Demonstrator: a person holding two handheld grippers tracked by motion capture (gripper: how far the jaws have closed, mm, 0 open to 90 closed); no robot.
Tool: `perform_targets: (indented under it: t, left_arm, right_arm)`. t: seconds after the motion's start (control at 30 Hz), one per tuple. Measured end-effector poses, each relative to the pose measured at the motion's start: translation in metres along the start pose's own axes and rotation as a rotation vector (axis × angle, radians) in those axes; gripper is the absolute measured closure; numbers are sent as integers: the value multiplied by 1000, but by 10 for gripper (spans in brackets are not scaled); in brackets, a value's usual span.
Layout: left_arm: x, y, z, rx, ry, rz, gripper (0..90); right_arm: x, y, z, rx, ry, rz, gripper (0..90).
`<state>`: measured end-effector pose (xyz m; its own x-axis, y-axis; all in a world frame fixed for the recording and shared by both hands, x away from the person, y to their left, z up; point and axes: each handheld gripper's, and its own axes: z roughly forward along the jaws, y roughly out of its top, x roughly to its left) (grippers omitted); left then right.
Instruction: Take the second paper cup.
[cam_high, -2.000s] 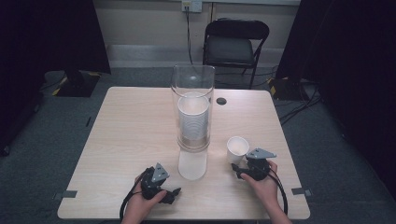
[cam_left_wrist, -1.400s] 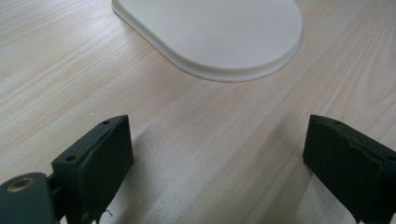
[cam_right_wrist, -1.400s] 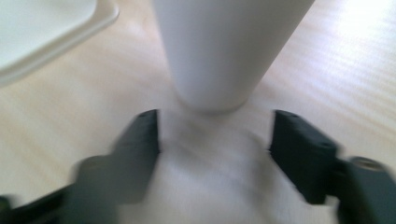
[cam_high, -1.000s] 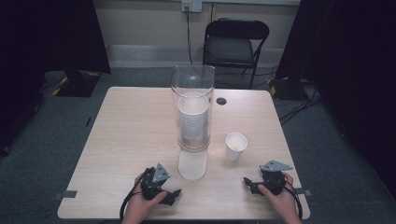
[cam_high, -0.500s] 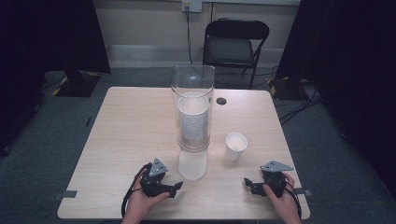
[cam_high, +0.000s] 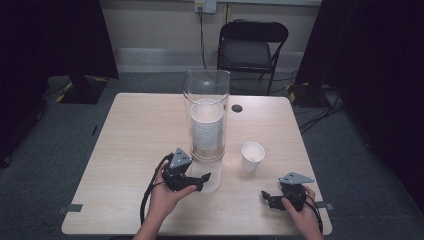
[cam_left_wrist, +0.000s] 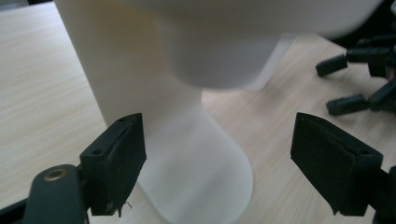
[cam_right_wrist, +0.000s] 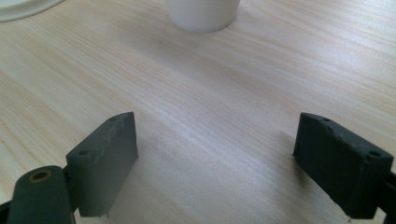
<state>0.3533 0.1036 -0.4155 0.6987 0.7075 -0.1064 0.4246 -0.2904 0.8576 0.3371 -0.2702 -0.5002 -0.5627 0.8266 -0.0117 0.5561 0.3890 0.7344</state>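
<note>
A clear tube dispenser (cam_high: 206, 90) stands mid-table with a stack of white cups (cam_high: 206, 125) inside. The lowest cup (cam_high: 212, 181) sticks out below it. My left gripper (cam_high: 202, 181) is open, its jaws on either side of that lowest cup (cam_left_wrist: 201, 163); the left jaw is close to the cup's wall and the right jaw stands well off. A single white cup (cam_high: 252, 156) stands upright to the right of the dispenser. My right gripper (cam_high: 268, 199) rests near the front right edge, open over bare wood (cam_right_wrist: 215, 140), with the single cup's base (cam_right_wrist: 203, 11) ahead of it.
The wooden table (cam_high: 130, 135) has a small dark round hole (cam_high: 236, 108) behind the dispenser. A black folding chair (cam_high: 252, 47) stands beyond the far edge. The right gripper's jaws (cam_left_wrist: 348, 100) lie off to the right in the left gripper view.
My right gripper drew back from the single cup to the front right edge. My left gripper moved forward and right until its jaws reached the dispenser's lowest cup.
</note>
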Motion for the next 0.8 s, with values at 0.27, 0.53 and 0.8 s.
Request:
perform_targets:
  t: [0.27,0.53,0.8]
  left_arm:
    - [-2,15,5,-41,33,18,215]
    - [-3,14,16,-75,62,57,357]
    - [-4,8,19,-102,64,67,371]
  right_arm:
    - [0,0,0,1,2,0,126]
    - [0,0,0,1,2,0,126]
    - [0,0,0,1,2,-3,122]
